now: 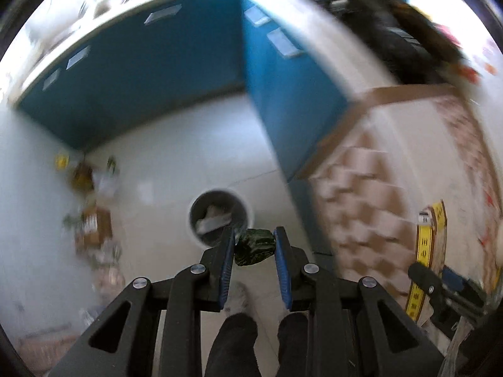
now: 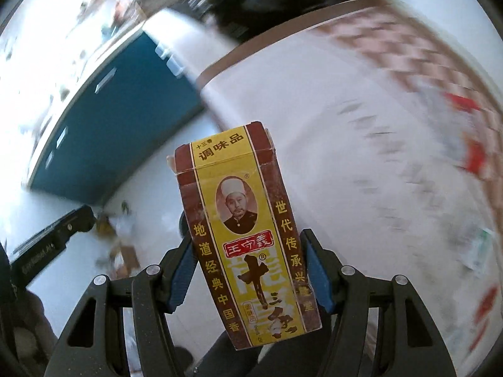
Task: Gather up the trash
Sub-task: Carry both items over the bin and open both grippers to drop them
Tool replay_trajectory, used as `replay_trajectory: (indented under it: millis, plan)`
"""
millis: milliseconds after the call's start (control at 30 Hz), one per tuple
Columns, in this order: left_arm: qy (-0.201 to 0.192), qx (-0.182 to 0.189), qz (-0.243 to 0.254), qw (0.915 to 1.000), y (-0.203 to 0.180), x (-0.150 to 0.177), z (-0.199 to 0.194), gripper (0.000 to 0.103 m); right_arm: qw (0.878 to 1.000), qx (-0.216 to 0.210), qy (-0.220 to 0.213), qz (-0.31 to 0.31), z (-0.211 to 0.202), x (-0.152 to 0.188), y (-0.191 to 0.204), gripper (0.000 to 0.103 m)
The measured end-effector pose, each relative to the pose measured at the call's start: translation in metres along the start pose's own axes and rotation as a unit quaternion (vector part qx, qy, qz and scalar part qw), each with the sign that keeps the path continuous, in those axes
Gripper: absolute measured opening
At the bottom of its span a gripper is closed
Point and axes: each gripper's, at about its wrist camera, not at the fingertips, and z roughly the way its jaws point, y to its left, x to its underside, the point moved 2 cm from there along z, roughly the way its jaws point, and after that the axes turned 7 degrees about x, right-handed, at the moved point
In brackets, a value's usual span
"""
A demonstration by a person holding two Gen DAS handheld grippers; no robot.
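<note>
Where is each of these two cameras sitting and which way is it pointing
Left wrist: on the left gripper, looking down at the floor and round bin; the fingers pinch a dark green wrapper; the person's legs and the right gripper show.
Right wrist: on the right gripper, facing the yellow seasoning box it clamps; the left gripper shows.
Shared: the blue cabinet, floor litter.

White tiled floor (image 1: 195, 144), round bin (image 1: 220, 216) standing on it, scattered litter (image 1: 94, 220) nearby
</note>
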Motion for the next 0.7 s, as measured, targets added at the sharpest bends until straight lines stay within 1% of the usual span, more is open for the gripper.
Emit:
replay_trajectory:
  millis: [33, 67, 100, 133, 233, 267, 333, 433, 533, 567, 600, 667, 700]
  plan:
    - [0.010, -0.003, -0.016, 0.9998, 0.019, -0.003, 0.015, 0.022, 1.000, -0.003, 0.012, -0.015, 0.023, 0.001, 0.023, 0.066]
    - [0.024, -0.005, -0.034, 0.9991, 0.045, -0.007, 0.038, 0.022, 0.999, -0.005, 0.021, -0.024, 0.039, 0.002, 0.036, 0.066]
    - [0.034, -0.003, -0.044, 0.9985, 0.061, -0.008, 0.056, 0.022, 0.999, -0.007, 0.031, -0.032, 0.059, 0.003, 0.051, 0.066]
    - [0.048, -0.002, -0.057, 0.9972, 0.080, -0.010, 0.081, 0.022, 0.998, -0.010, 0.045, -0.041, 0.088, 0.006, 0.071, 0.066]
    - [0.090, 0.010, -0.083, 0.9923, 0.120, -0.009, 0.150, 0.022, 0.995, -0.019, 0.078, -0.050, 0.162, 0.013, 0.110, 0.066]
    - [0.108, 0.016, -0.096, 0.9893, 0.135, -0.006, 0.182, 0.022, 0.995, -0.021, 0.086, -0.051, 0.181, 0.016, 0.118, 0.065]
    - [0.138, 0.038, -0.106, 0.9841, 0.154, -0.003, 0.233, 0.022, 0.992, -0.024, 0.113, -0.051, 0.245, 0.024, 0.138, 0.065]
    - [0.168, 0.055, -0.117, 0.9772, 0.180, 0.000, 0.297, 0.023, 0.988, -0.025, 0.147, -0.047, 0.327, 0.037, 0.155, 0.065]
    - [0.193, 0.069, -0.126, 0.9707, 0.194, 0.005, 0.343, 0.023, 0.983, -0.029, 0.179, -0.036, 0.401, 0.050, 0.165, 0.065]
    - [0.201, 0.073, -0.131, 0.9681, 0.199, 0.007, 0.359, 0.024, 0.981, -0.029, 0.186, -0.034, 0.418, 0.052, 0.167, 0.065]
    - [0.210, 0.072, -0.133, 0.9658, 0.204, 0.010, 0.373, 0.025, 0.979, -0.031, 0.197, -0.032, 0.442, 0.057, 0.171, 0.065]
    - [0.218, 0.071, -0.134, 0.9642, 0.213, 0.015, 0.392, 0.036, 0.976, -0.030, 0.213, -0.027, 0.477, 0.063, 0.173, 0.065]
    - [0.216, 0.068, -0.135, 0.9647, 0.216, 0.017, 0.399, 0.058, 0.975, -0.031, 0.220, -0.027, 0.493, 0.066, 0.175, 0.065]
